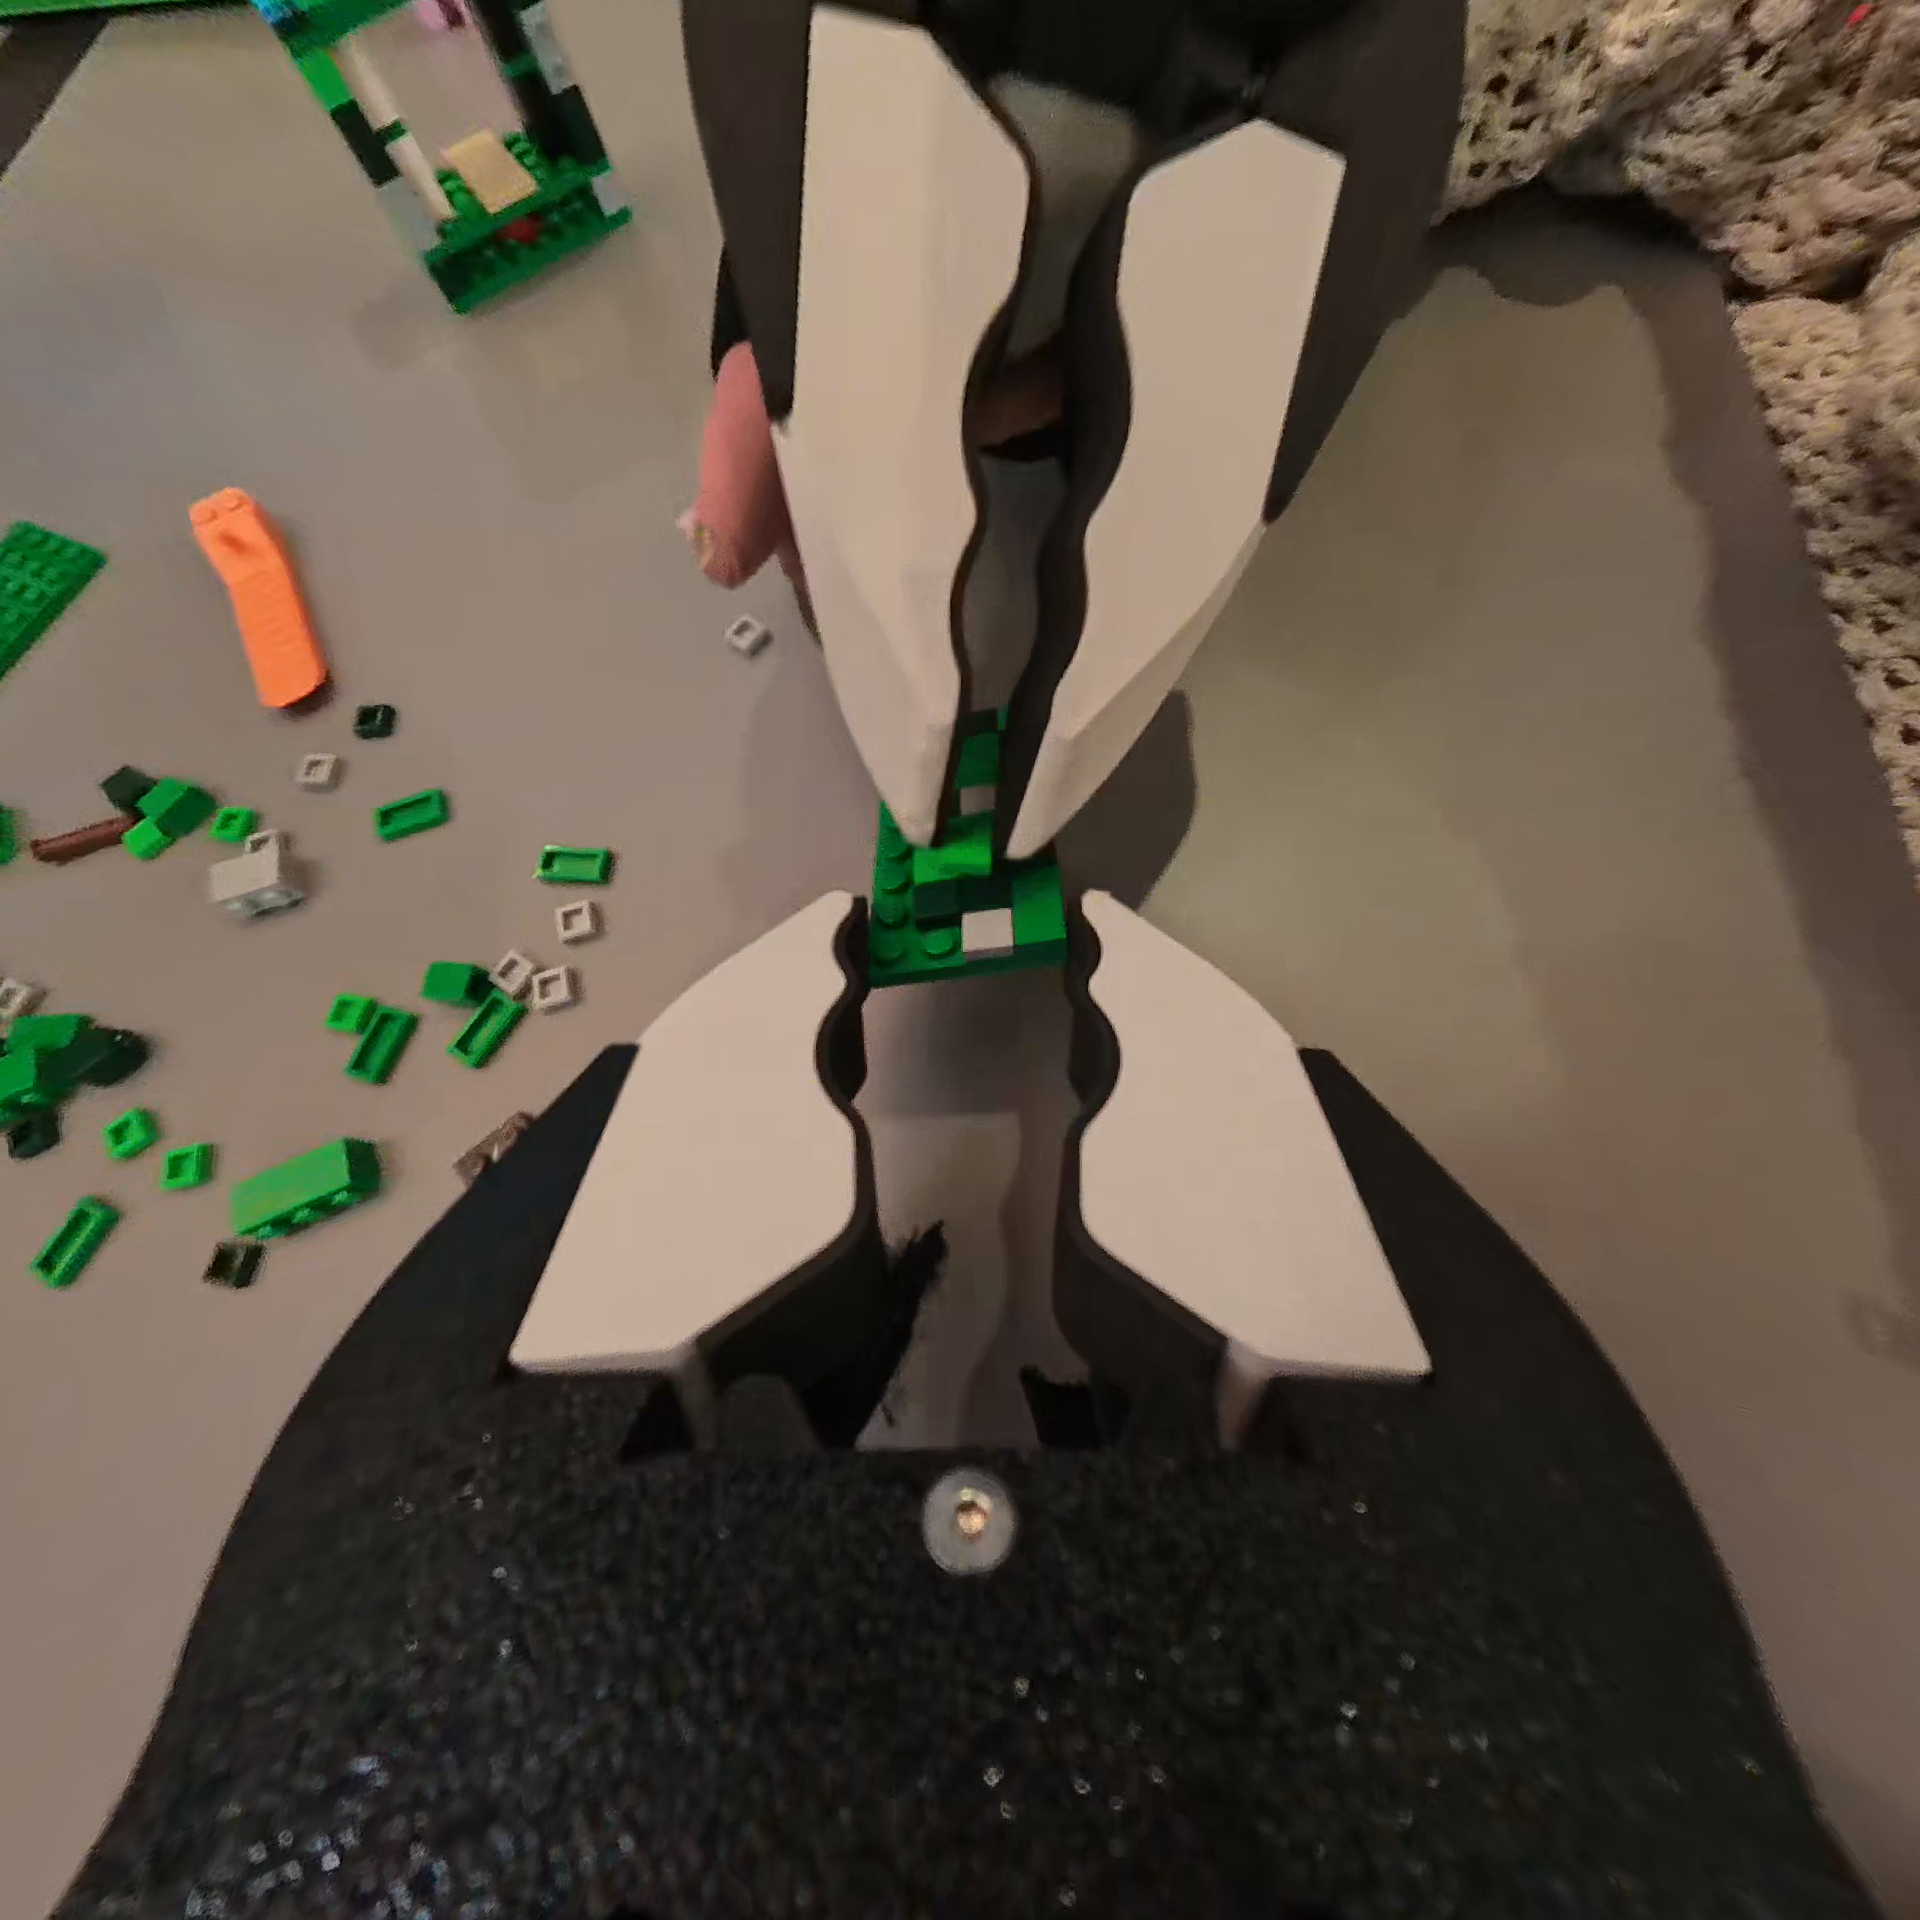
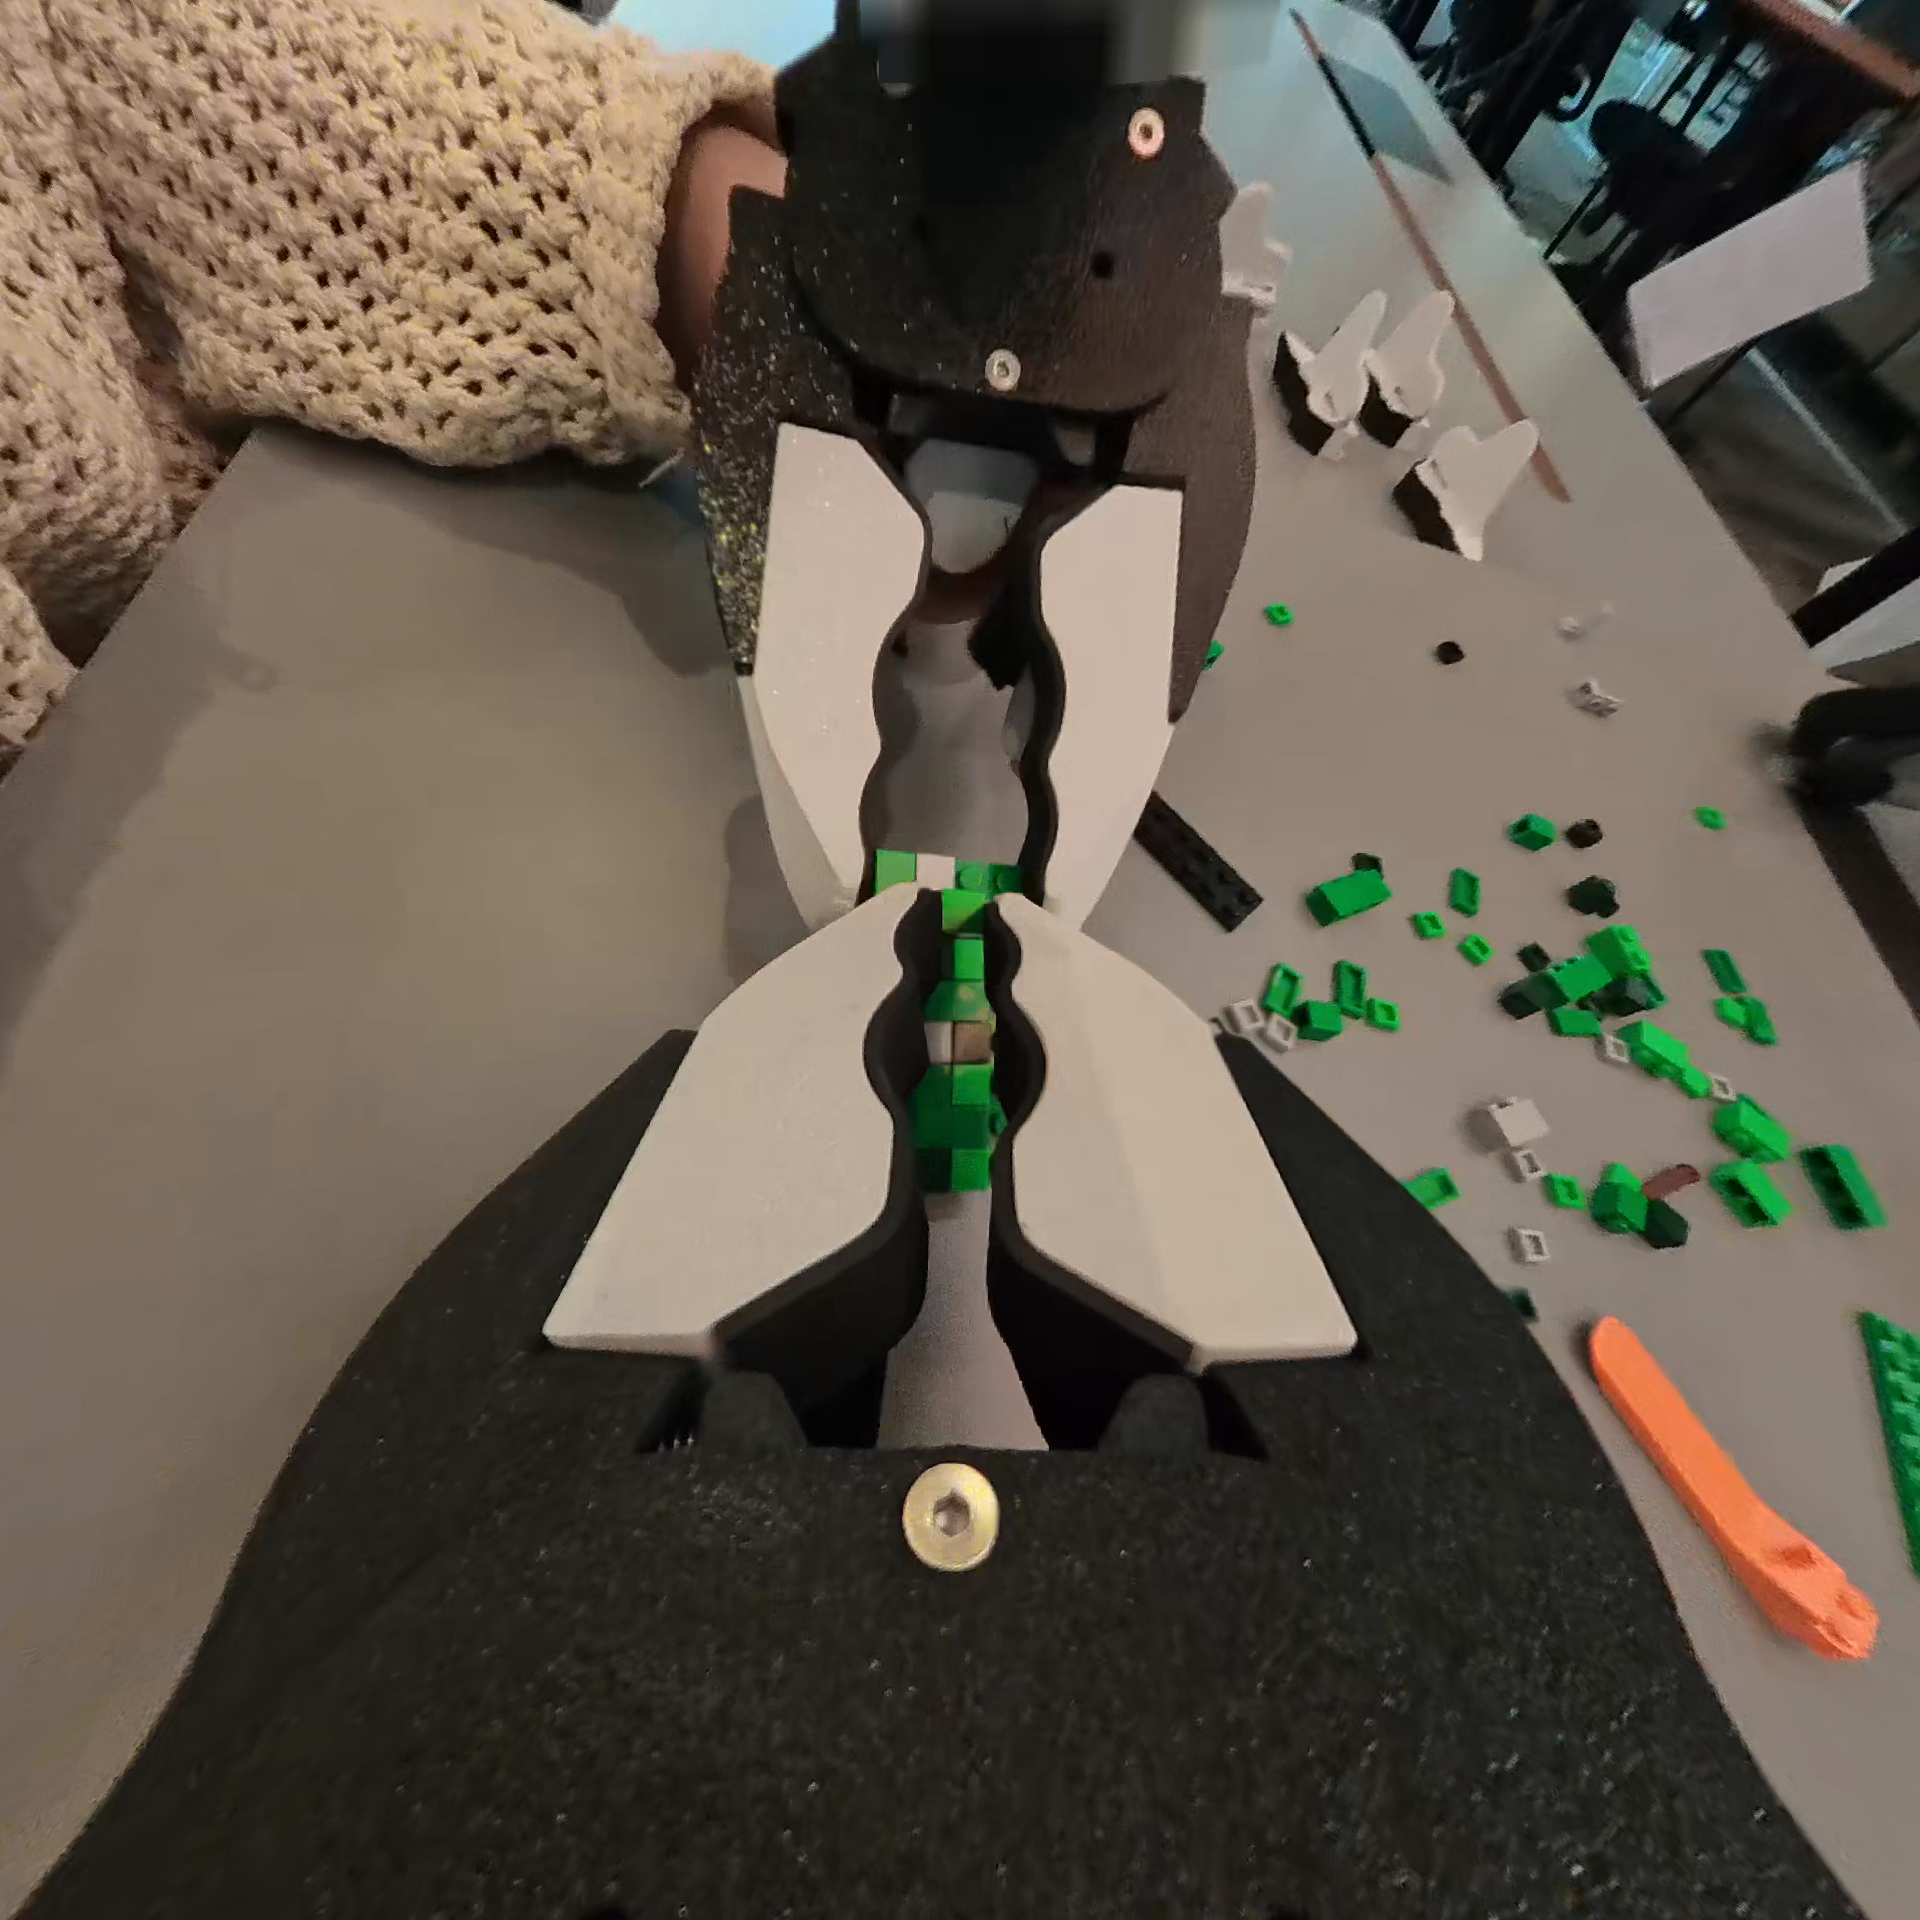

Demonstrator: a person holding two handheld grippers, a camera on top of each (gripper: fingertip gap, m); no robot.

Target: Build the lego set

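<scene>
1. From the left wrist view, bare grey tabletop [image 1: 1455, 935] lies open from 2 to 5 o'clock
2. Scattered loose green and grey bricks [image 1: 416, 1018], an orange plastic brick separator [image 1: 260, 603] and a partly built green brick tower [image 1: 488, 156] crowd 8 to 11 o'clock
3. A cream knitted sleeve [image 1: 1766, 208] blocks 1 o'clock

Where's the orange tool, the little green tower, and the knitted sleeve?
orange tool [image 2: 1725, 1496]: right wrist view, middle of its handle.
green tower [image 1: 488, 145]: left wrist view, its lower platform.
knitted sleeve [image 2: 343, 229]: right wrist view, middle of the forearm.
</scene>
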